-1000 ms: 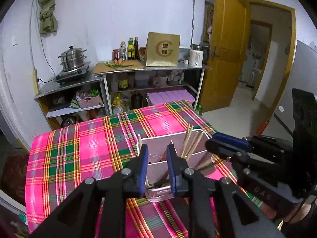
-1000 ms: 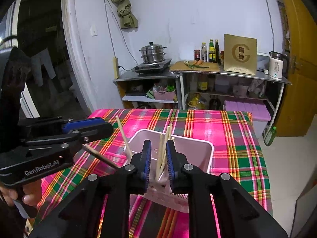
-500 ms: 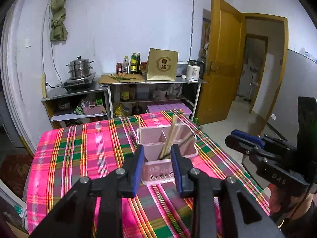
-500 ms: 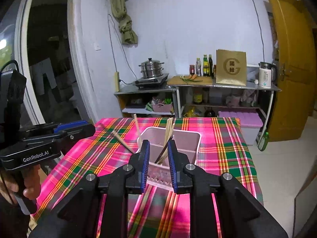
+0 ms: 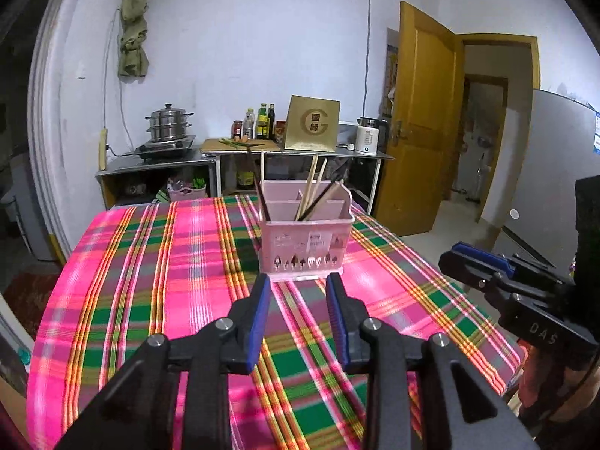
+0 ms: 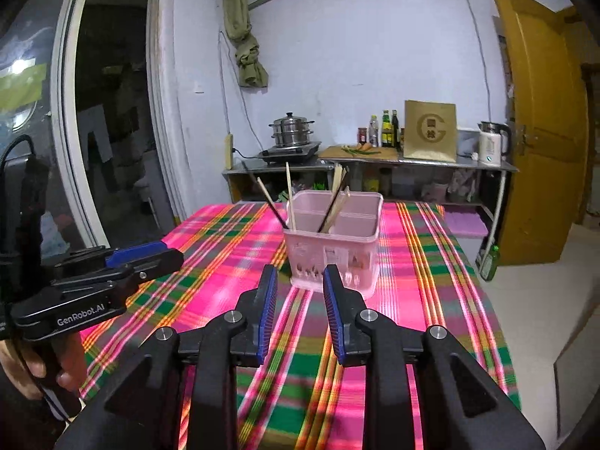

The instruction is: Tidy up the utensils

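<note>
A pink utensil holder (image 5: 306, 243) (image 6: 332, 251) stands on the pink plaid tablecloth (image 5: 168, 262) (image 6: 431, 262). Several wooden and dark chopsticks (image 5: 311, 187) (image 6: 335, 197) lean upright in its compartments. My left gripper (image 5: 298, 281) hangs over the cloth, short of the holder, open and empty. My right gripper (image 6: 300, 272) is also short of the holder; its jaws are opening with nothing between them. Each gripper also shows at the side of the other's view: the right gripper (image 5: 476, 258) and the left gripper (image 6: 150, 255), with a hand (image 6: 22, 363) on its handle.
Behind the table stand metal shelves (image 5: 240, 157) with a steamer pot (image 5: 168, 125), bottles (image 5: 262, 122), a gold box (image 5: 313, 127) and a kettle (image 5: 369, 140). A yellow door (image 5: 412, 120) hangs open at the right. A dark doorway (image 6: 108, 131) is at the left.
Both grippers have pulled back from the holder, which now looks smaller and farther off. Both pairs of jaws have spread wider. The chopsticks stay in the holder.
</note>
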